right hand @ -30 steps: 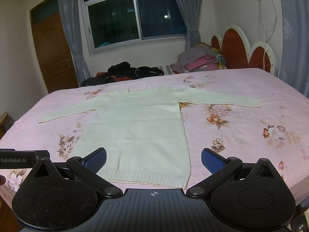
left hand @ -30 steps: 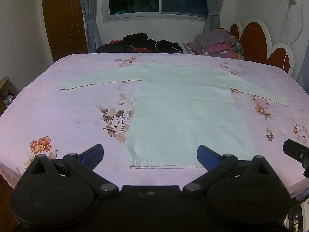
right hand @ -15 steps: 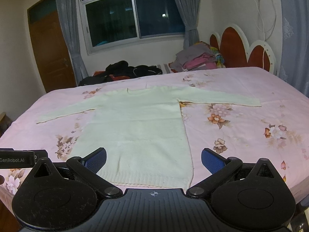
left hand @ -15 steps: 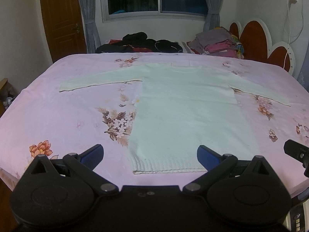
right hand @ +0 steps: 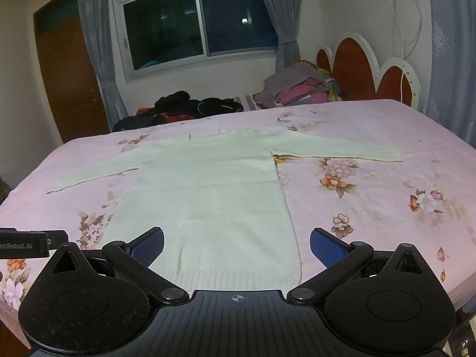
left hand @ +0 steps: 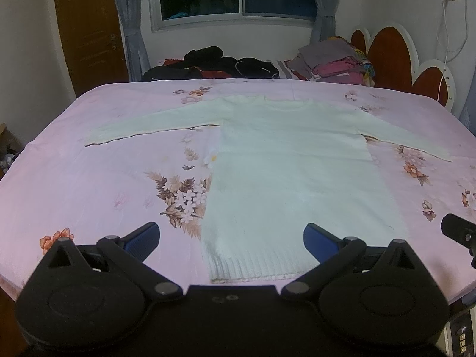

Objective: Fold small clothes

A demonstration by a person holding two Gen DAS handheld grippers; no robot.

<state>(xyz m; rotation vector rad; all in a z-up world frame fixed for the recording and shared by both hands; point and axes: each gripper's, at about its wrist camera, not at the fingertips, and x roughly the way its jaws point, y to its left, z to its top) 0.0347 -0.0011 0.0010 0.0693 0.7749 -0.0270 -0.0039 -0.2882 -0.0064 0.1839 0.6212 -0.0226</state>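
Observation:
A pale cream knit sweater (left hand: 291,172) lies flat on the pink flowered bed sheet (left hand: 89,184), sleeves spread to both sides, ribbed hem nearest me. It also shows in the right wrist view (right hand: 208,196). My left gripper (left hand: 232,241) is open and empty, above the hem's left part. My right gripper (right hand: 236,245) is open and empty, above the hem's right part. The right gripper's tip shows at the right edge of the left wrist view (left hand: 459,232).
A heap of dark clothes (left hand: 214,65) and a stack of folded clothes (left hand: 333,62) lie at the far side of the bed. A red and white headboard (left hand: 395,59) stands at the right, a wooden door (left hand: 89,29) at the far left.
Both grippers have moved slightly forward over the near edge of the bed, so the sweater hem sits closer between the fingers. The sweater has not moved.

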